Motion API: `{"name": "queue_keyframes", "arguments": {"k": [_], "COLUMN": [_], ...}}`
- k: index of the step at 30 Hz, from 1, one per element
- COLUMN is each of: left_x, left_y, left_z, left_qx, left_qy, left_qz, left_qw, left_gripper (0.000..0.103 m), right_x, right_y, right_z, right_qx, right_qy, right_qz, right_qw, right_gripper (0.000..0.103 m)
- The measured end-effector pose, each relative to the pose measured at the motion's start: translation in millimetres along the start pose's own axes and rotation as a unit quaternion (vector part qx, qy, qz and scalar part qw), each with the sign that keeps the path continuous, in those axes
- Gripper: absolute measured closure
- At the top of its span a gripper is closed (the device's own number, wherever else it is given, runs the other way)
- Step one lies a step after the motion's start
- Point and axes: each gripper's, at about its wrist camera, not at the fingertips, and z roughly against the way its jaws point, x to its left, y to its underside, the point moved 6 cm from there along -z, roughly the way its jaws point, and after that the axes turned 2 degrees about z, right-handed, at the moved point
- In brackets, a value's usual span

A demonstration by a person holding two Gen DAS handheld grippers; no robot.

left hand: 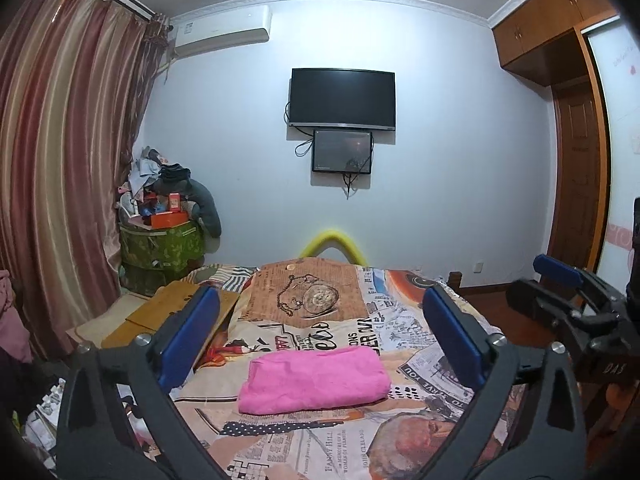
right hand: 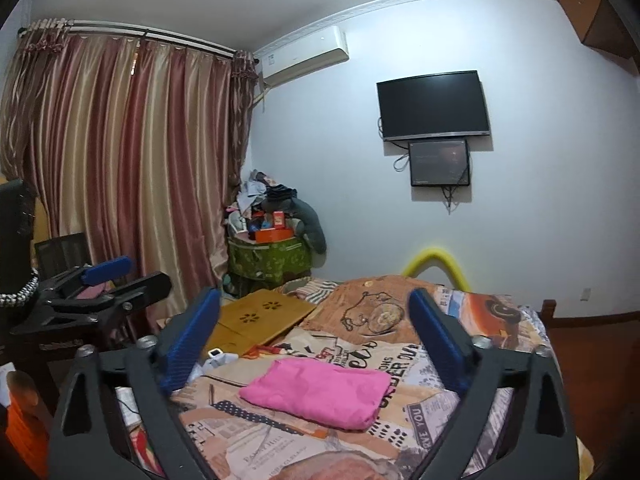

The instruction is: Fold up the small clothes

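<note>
Pink cloth (left hand: pixel 314 380), folded rectangle, flat on newspaper-print bedspread (left hand: pixel 420 320).
Left gripper (left hand: pixel 320 332) and right gripper (right hand: pixel 316 332): fingers spread wide, empty, raised above it; advise withdrawing clear, fold left undisturbed.

Both wrist views look nearly level along the bed (left hand: pixel 400 316) toward the television wall (left hand: pixel 460 184), left camera beside the right; both share the pink cloth (left hand: pixel 314 380).

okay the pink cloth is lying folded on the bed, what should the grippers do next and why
Probably nothing more to it: the pink cloth lies as a neat folded rectangle on the bed, and both the left gripper and right gripper are open and empty. Reach for the next garment.
</note>
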Motion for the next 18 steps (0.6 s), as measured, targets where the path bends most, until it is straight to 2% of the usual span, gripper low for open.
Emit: {"name": "queue_keyframes", "arguments": {"k": [18], "left_x": [2], "left_y": [11], "left_z": [-2], "left_qx": [0.014], "left_qy": [-0.004], "left_qz": [0.014], "left_qw": [0.9998], "left_gripper": [0.0], "right_x": [0], "right_y": [9], "right_z": [10], "right_qx": [0.012], "right_qy": [0.013], "right_qz": [-0.001], "right_qw": [1.0], "right_gripper": [0.0]}}
